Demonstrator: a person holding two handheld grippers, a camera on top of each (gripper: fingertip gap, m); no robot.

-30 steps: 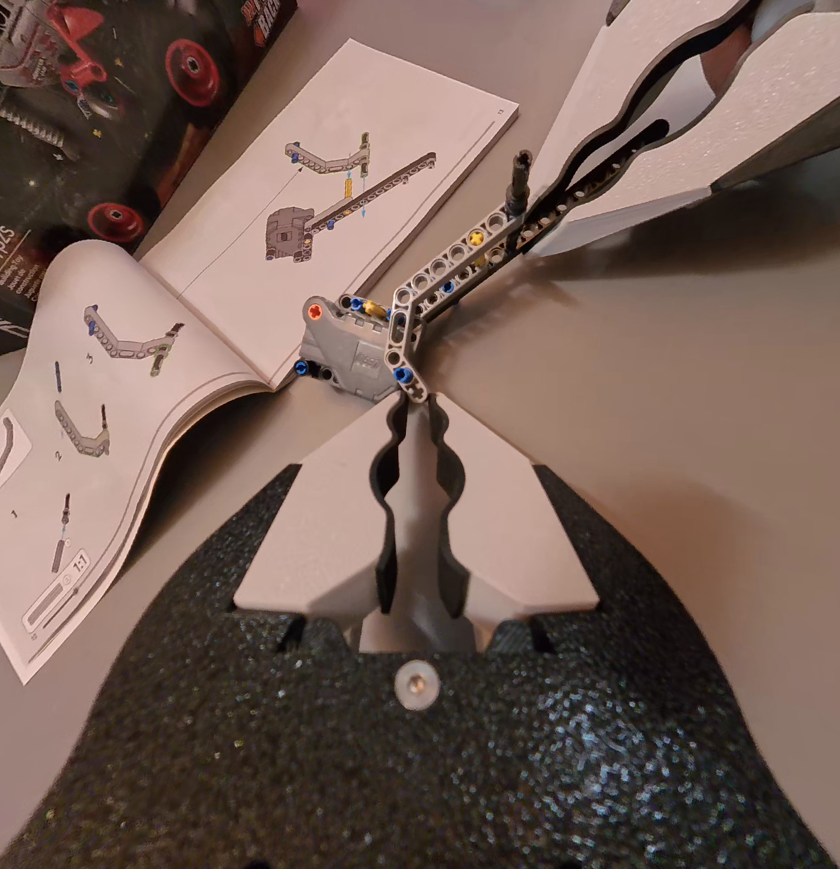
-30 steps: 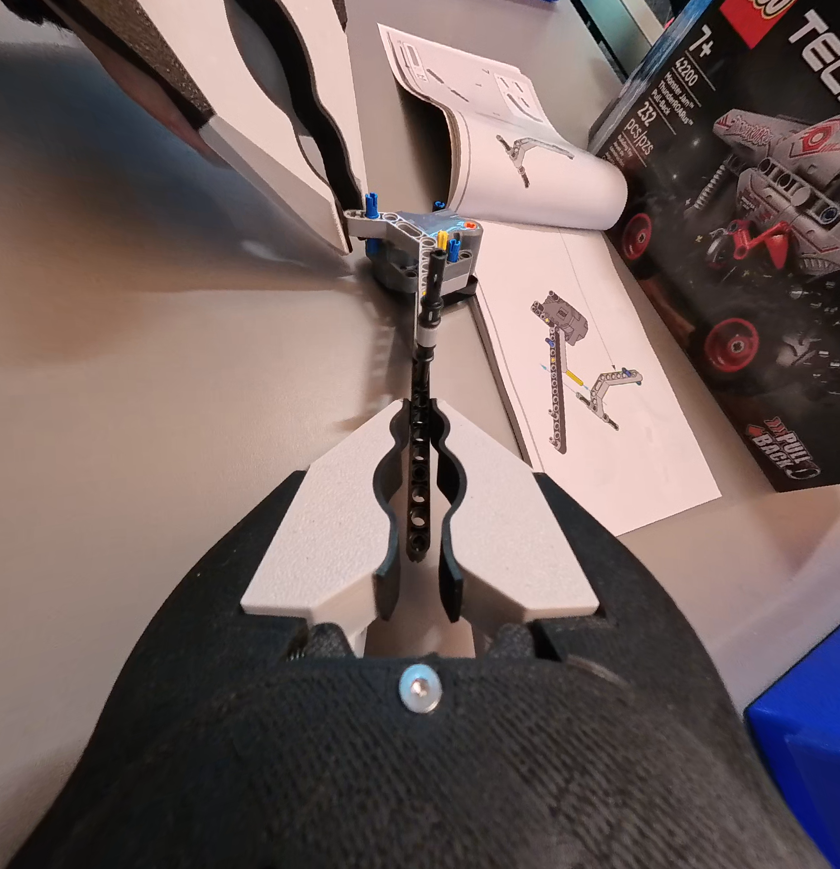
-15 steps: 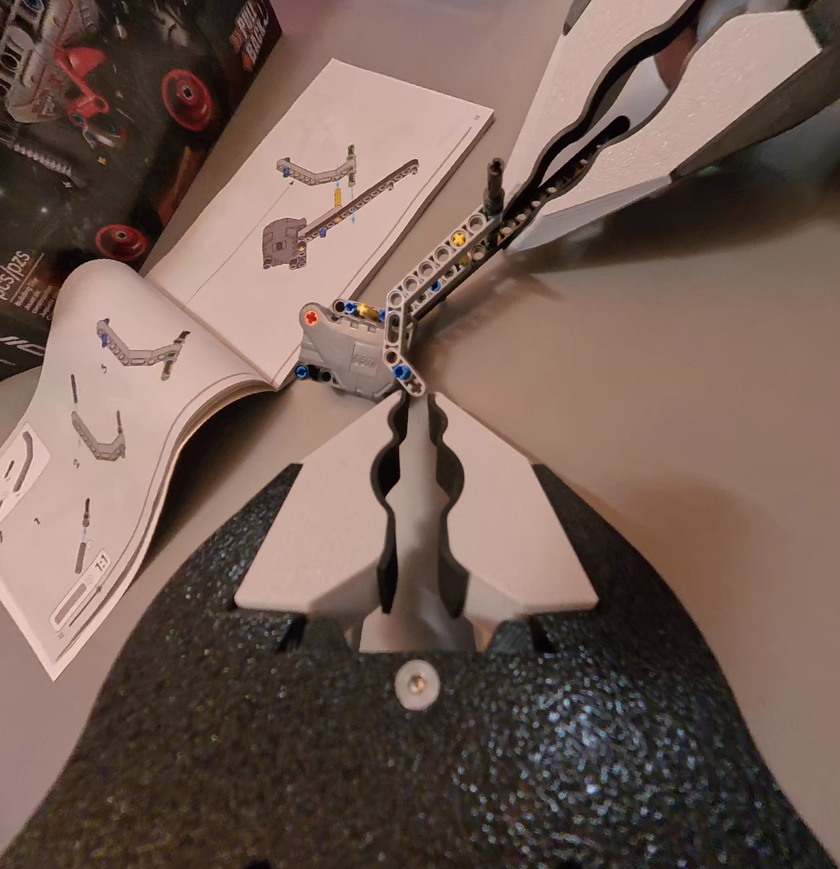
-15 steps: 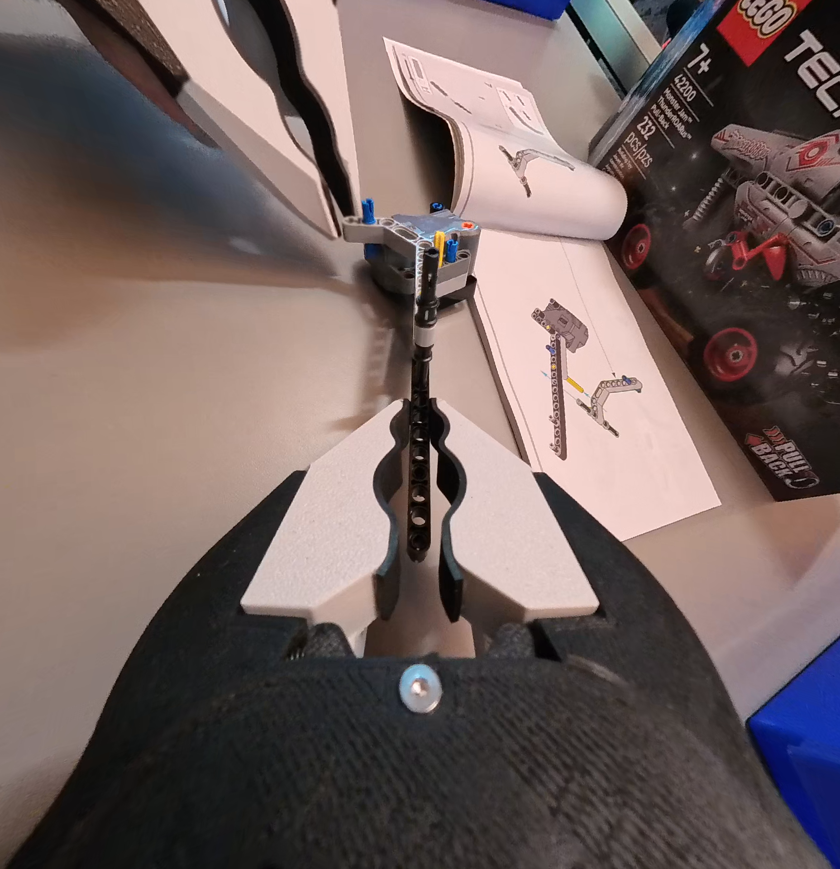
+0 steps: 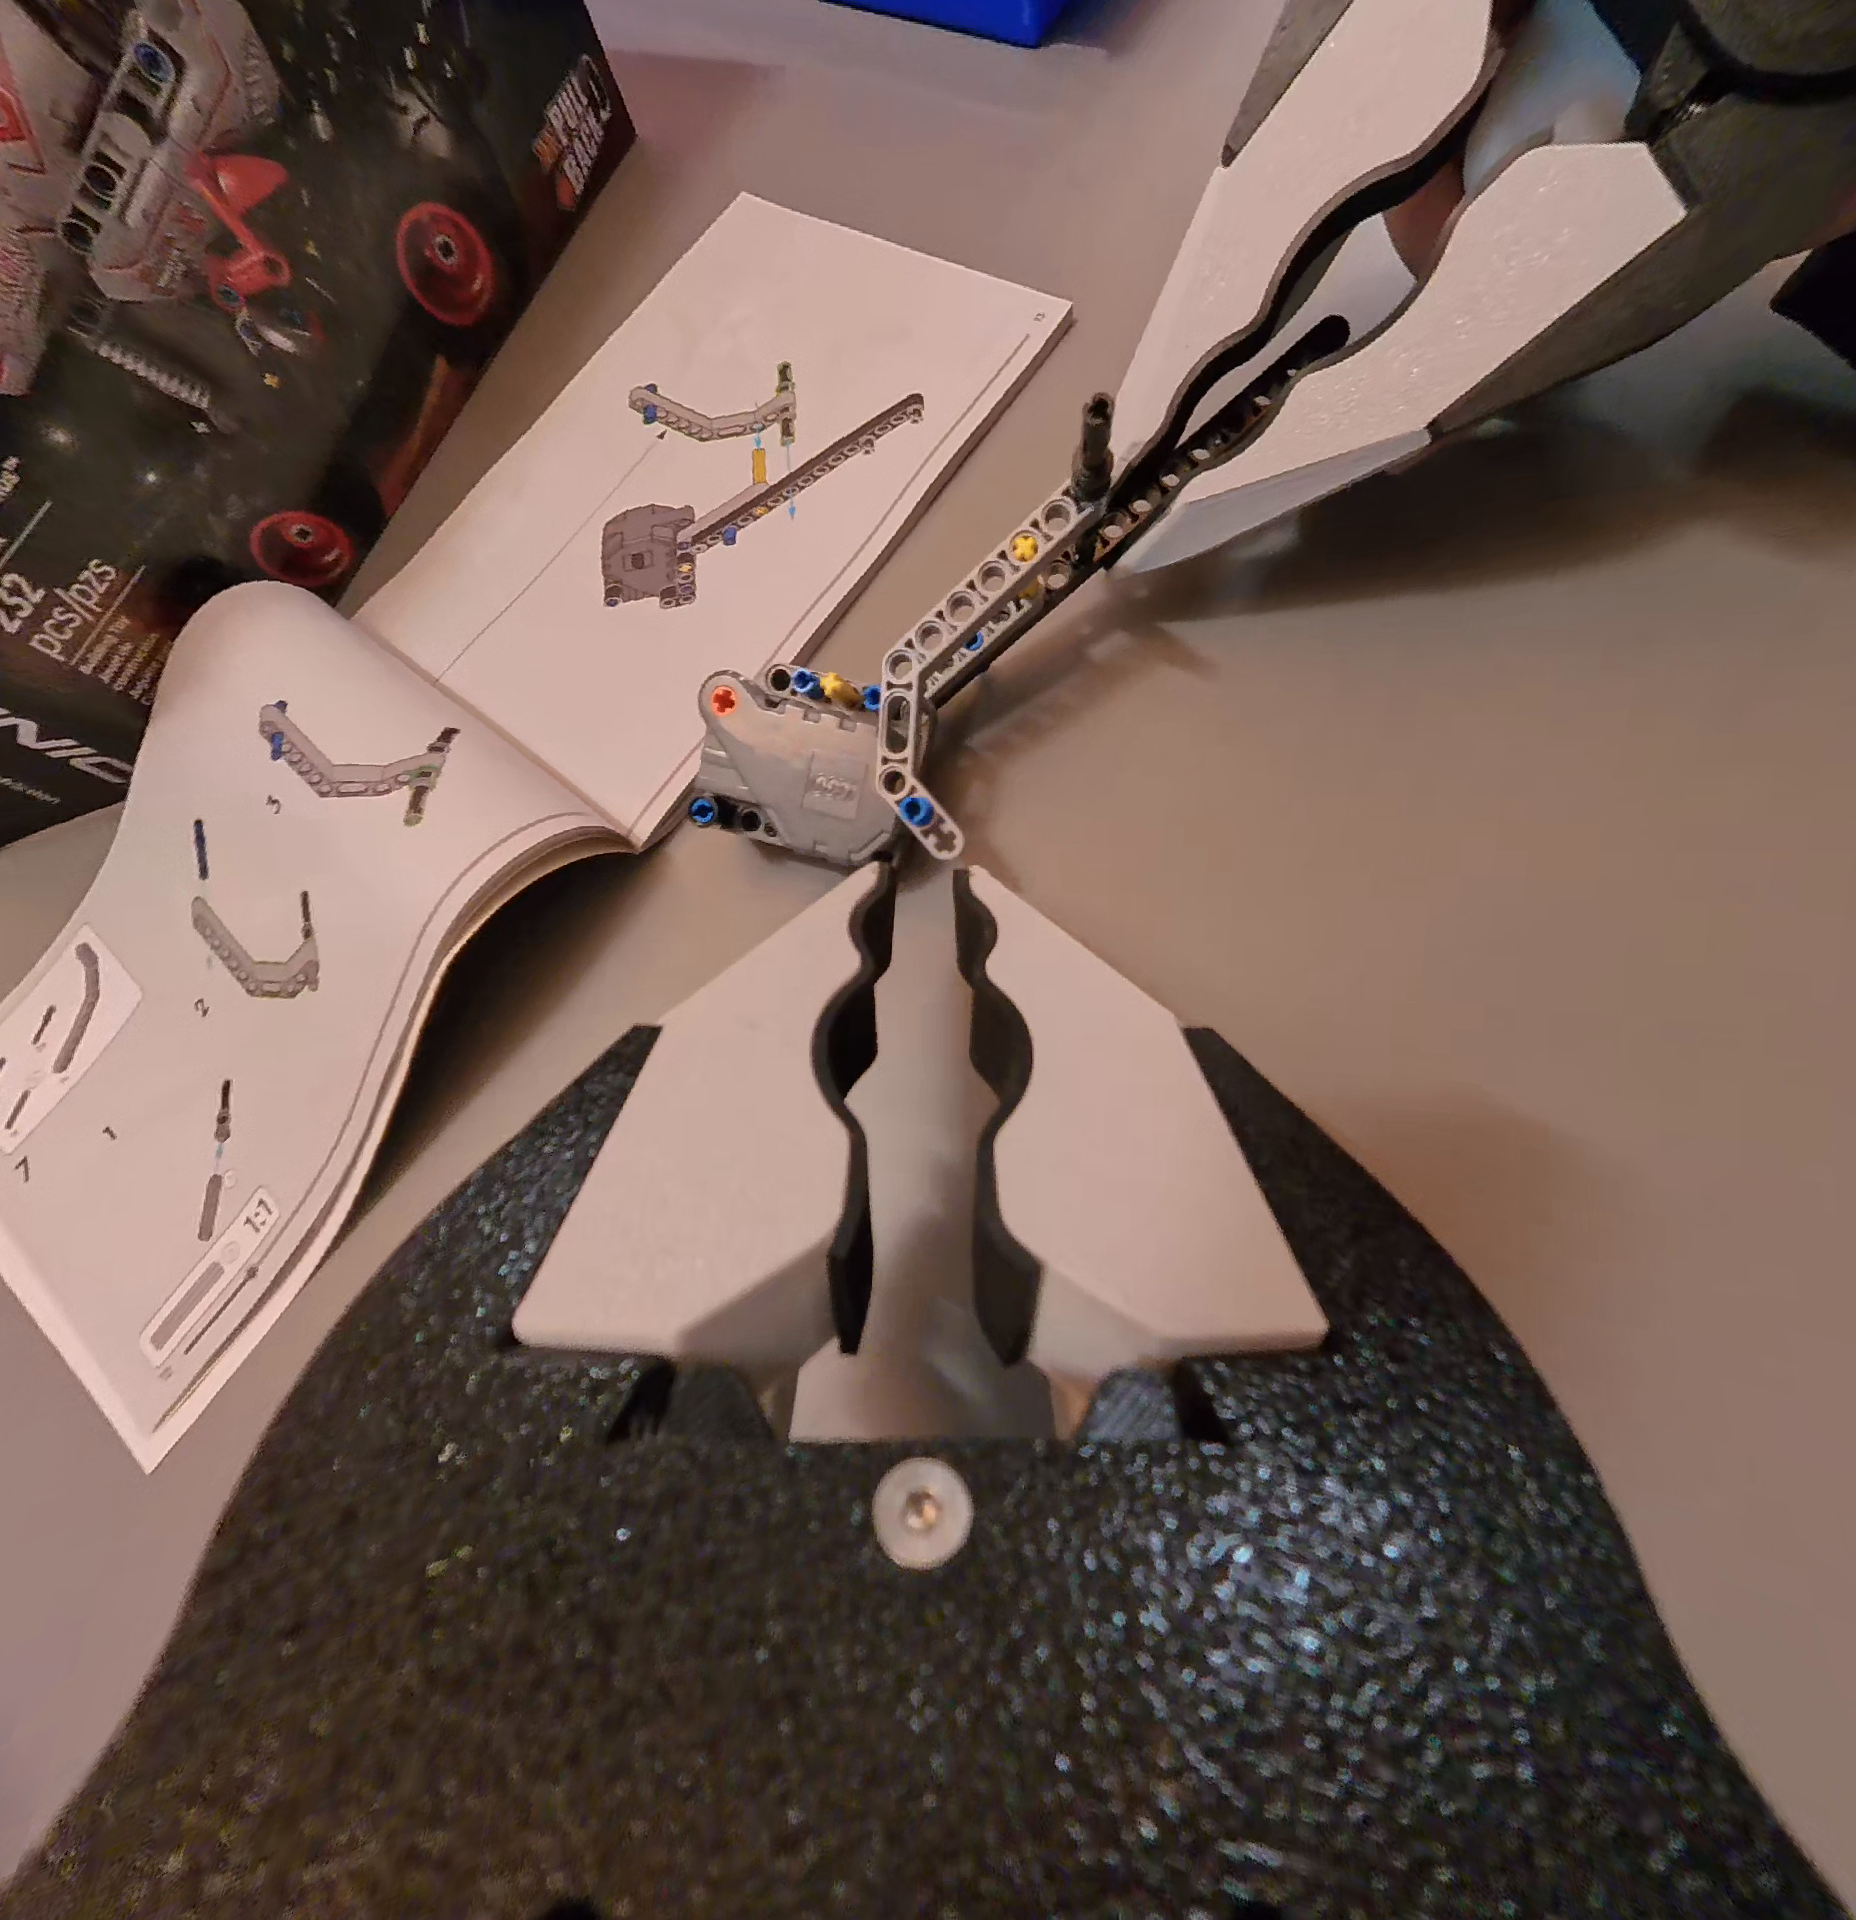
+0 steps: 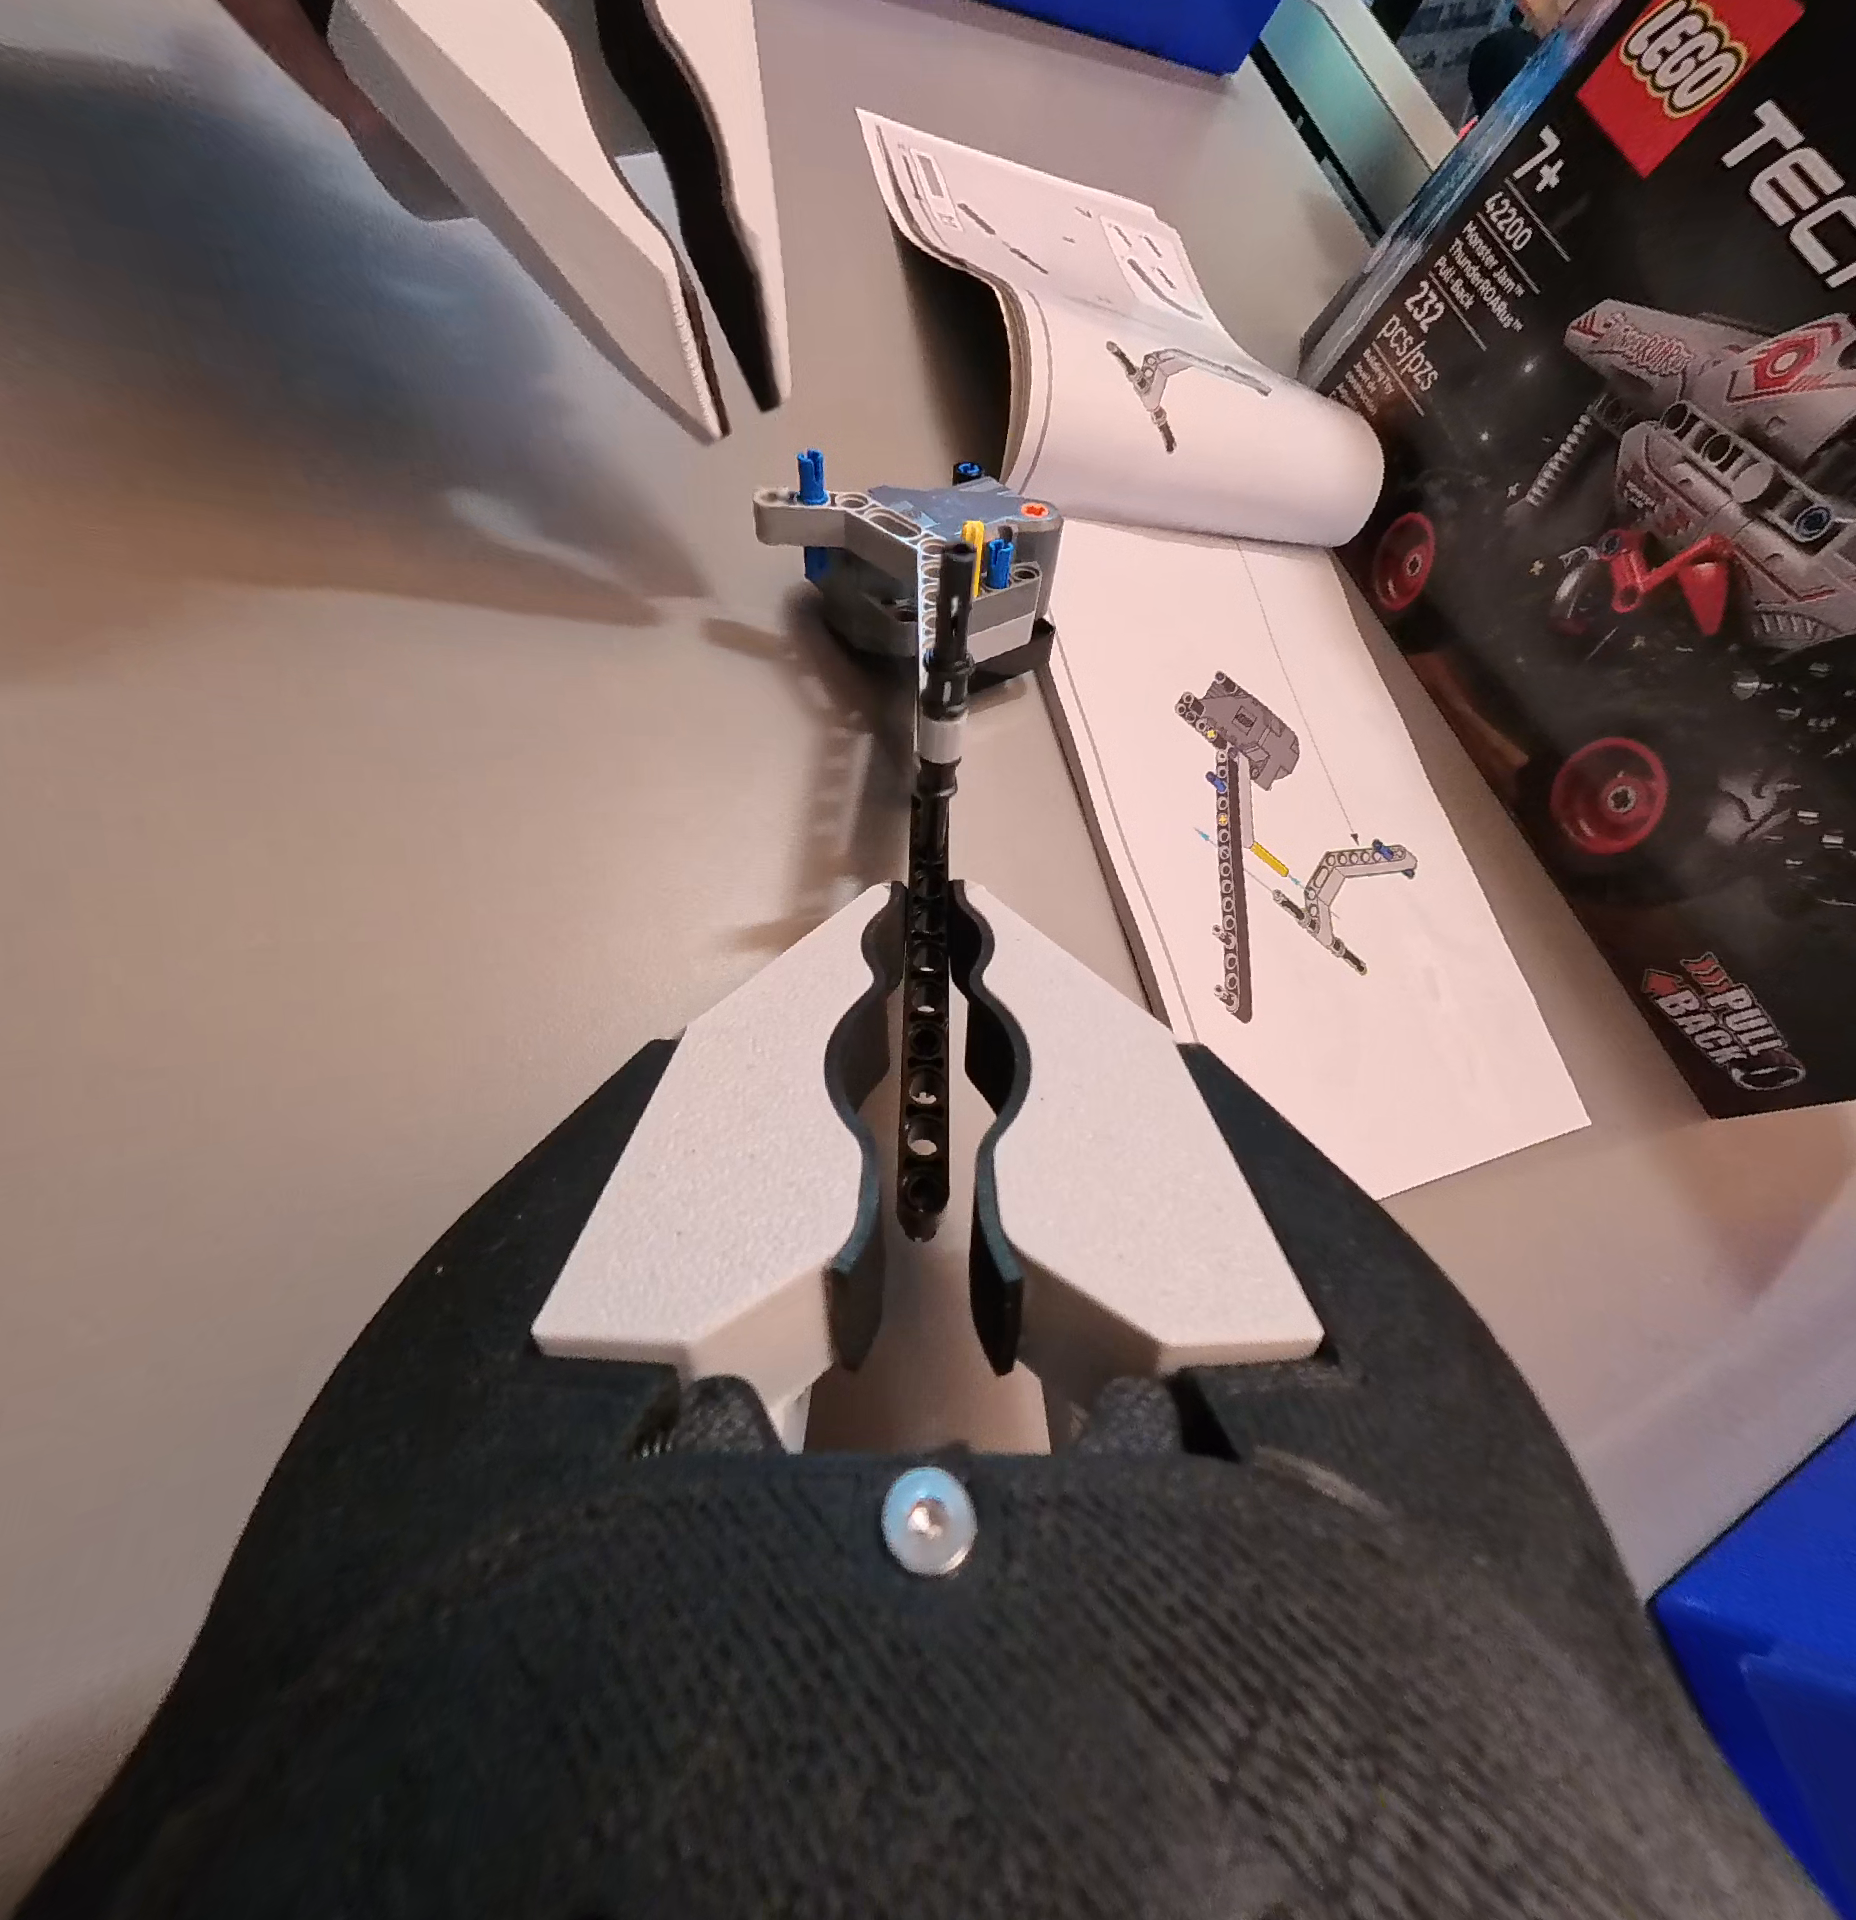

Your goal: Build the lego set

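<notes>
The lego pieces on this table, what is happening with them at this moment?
A person is building a lego set with two hand-held tools. The right tool is shut on a long black beam, whose far end joins a grey motor block that carries a bent light grey beam. The left tool is open and empty, its tips just short of the block. An open instruction booklet and the set's box lie beside the assembly on the grey table.
</notes>
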